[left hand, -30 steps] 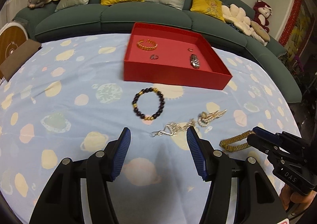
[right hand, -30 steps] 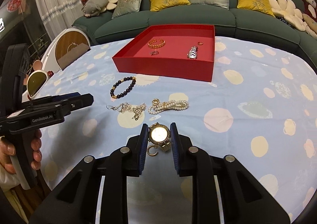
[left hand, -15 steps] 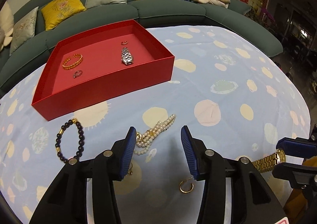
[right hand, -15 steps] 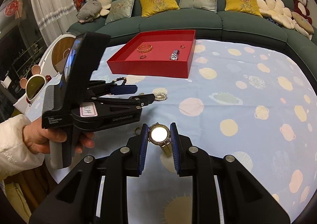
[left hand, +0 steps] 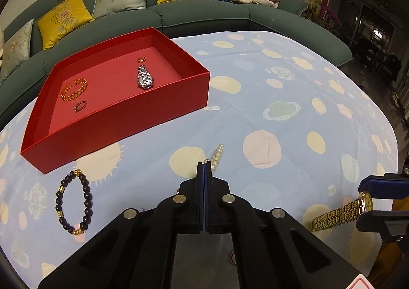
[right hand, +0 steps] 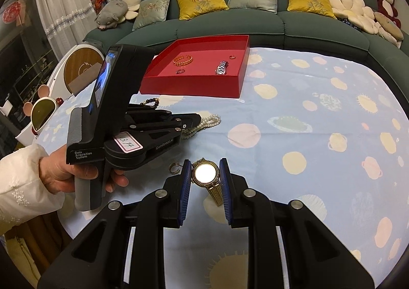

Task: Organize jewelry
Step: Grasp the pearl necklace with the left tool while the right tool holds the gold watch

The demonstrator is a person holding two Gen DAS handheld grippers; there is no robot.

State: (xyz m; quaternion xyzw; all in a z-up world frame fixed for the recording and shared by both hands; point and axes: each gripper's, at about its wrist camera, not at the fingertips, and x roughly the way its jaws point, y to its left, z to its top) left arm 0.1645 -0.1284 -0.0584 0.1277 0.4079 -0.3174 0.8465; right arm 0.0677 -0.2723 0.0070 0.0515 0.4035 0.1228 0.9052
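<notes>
left gripper (left hand: pixel 204 168) – I see it snapped shut, apparently on the pearl strand (left hand: pixel 216 156) (grip unclear) | right gripper (right hand: pixel 204 174) pinches gold watch (right hand: pixel 205 172) – next, red tray (left hand: pixel 153 115).

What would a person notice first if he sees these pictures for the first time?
Probably the red box at the far side of the blue spotted tablecloth, with a silver watch and a gold bangle lying inside it. Next comes the gold watch, its face glaring brightly, clamped in the right gripper above the cloth. Behind the table runs a green sofa with yellow cushions.
</notes>
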